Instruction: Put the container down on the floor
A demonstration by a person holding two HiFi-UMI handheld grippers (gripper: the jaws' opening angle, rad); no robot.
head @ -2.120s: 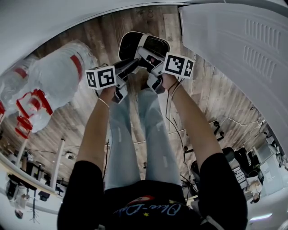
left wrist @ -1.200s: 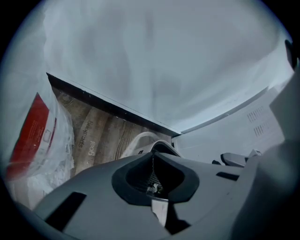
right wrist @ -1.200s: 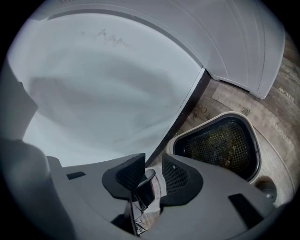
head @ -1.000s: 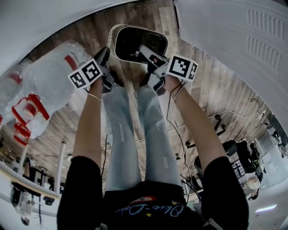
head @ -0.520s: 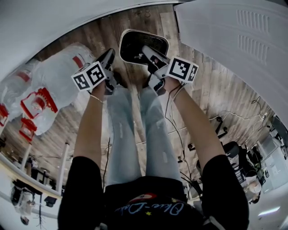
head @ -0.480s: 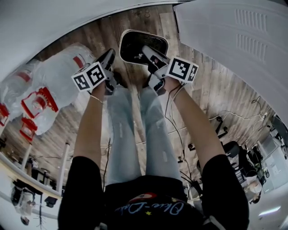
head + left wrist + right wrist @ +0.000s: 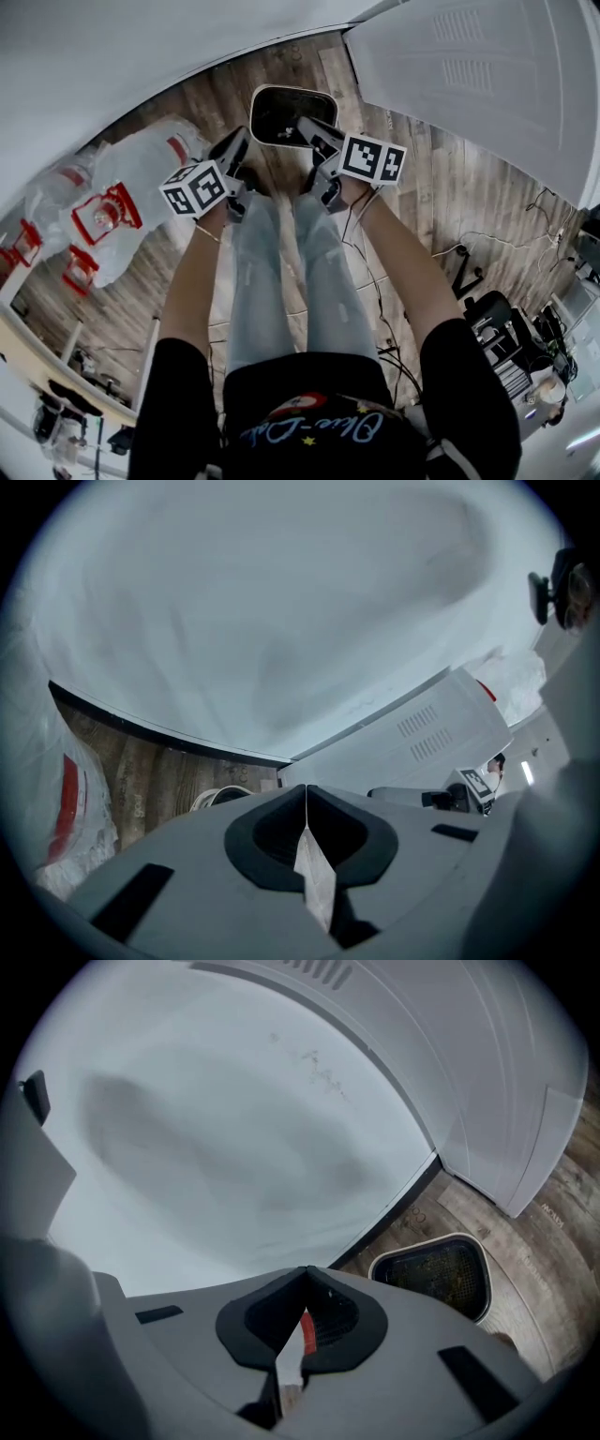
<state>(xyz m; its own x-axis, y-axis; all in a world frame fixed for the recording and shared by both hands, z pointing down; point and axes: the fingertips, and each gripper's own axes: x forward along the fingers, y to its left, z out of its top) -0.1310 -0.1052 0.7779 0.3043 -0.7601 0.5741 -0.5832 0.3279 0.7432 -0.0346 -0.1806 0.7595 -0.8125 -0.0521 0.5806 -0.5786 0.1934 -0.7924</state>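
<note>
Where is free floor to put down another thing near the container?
Bare planks lie right of the container, up to the white cabinet. The left side is crowded by plastic-wrapped packs; cables lie nearer the person's right.

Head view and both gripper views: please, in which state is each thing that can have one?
container: upright on the wooden floor, top open, not held.
left gripper: shut, empty.
right gripper: shut, empty.
clear plastic bag: lying on the floor.
</note>
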